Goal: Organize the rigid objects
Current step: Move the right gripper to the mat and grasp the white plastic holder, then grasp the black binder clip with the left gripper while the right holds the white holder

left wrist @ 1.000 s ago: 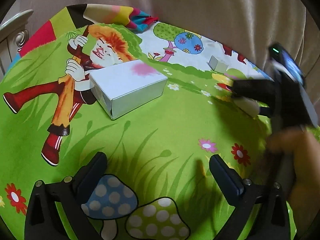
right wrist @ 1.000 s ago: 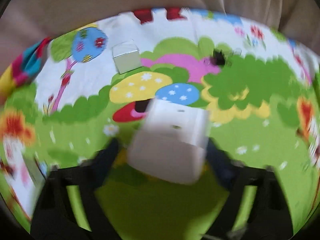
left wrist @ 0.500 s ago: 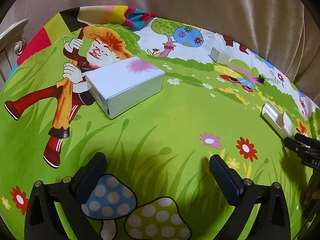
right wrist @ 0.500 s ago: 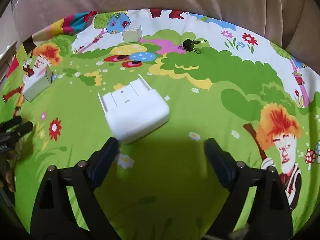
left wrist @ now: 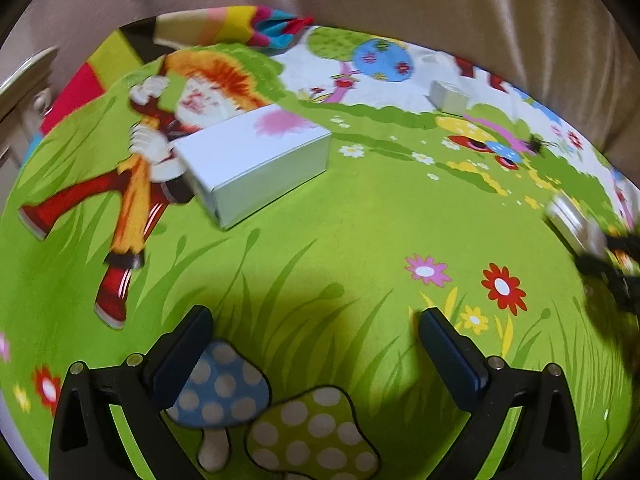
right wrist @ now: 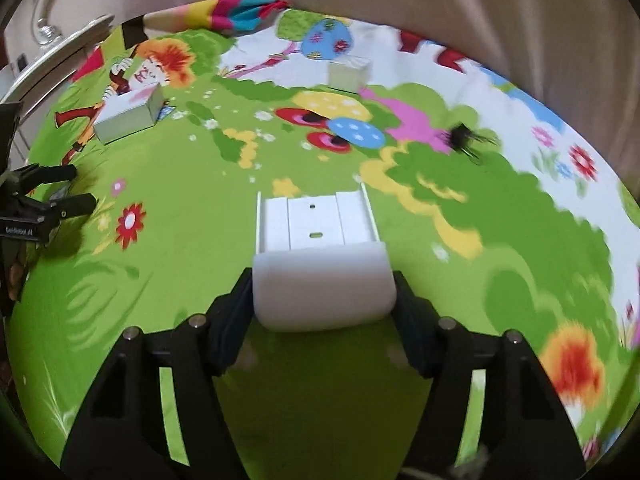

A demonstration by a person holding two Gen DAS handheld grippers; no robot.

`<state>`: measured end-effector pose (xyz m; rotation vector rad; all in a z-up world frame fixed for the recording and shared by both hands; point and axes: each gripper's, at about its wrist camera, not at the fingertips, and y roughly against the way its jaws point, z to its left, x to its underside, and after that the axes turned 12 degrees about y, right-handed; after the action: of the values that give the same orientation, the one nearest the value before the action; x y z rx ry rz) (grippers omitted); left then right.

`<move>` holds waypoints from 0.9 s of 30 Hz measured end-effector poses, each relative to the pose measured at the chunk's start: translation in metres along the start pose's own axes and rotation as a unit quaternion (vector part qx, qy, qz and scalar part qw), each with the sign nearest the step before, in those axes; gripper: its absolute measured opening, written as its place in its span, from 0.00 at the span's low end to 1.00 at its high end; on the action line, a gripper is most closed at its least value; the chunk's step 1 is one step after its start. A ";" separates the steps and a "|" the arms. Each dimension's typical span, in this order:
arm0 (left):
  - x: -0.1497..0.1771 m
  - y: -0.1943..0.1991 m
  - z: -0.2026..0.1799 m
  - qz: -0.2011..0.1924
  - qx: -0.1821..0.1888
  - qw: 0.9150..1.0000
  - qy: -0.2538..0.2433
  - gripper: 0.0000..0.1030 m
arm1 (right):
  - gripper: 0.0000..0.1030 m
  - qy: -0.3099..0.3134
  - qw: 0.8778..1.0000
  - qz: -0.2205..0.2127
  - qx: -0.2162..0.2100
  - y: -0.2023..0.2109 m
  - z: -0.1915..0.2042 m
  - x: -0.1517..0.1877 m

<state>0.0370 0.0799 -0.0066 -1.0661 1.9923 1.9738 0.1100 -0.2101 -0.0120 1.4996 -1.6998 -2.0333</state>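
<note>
Two grippers over a cartoon-print cloth point(left wrist: 360, 220). Right gripper point(right wrist: 322, 300): jaws just closed in, now pressing both sides of a white plastic piece point(right wrist: 320, 264). Left gripper point(left wrist: 316, 344): jaws wide, nothing between. Closed white box point(left wrist: 256, 160) & small box point(left wrist: 448, 98) sit further back.

I'm seeing a bright cartoon cloth point(left wrist: 340, 240) covering the table, beige curtain point(left wrist: 400, 0) hanging behind it, pale carved furniture point(left wrist: 24, 76) showing at far left.
</note>
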 end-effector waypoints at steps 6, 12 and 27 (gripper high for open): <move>-0.019 -0.025 -0.094 0.044 0.037 0.996 -0.075 1.00 | 0.66 -0.076 0.995 0.008 0.060 0.051 0.010 0.062; -0.061 -0.083 -0.252 0.049 0.086 0.984 -0.151 1.00 | 0.67 -0.129 0.988 0.010 0.079 0.077 0.003 0.094; -0.058 -0.082 -0.308 0.010 0.161 0.964 -0.210 0.45 | 0.69 -0.128 0.989 0.010 0.078 0.076 0.003 0.091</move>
<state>0.2404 -0.1720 -0.0018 -0.5046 1.9881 1.6316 0.0242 -0.2919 -0.0068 1.3004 -2.0003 -2.2101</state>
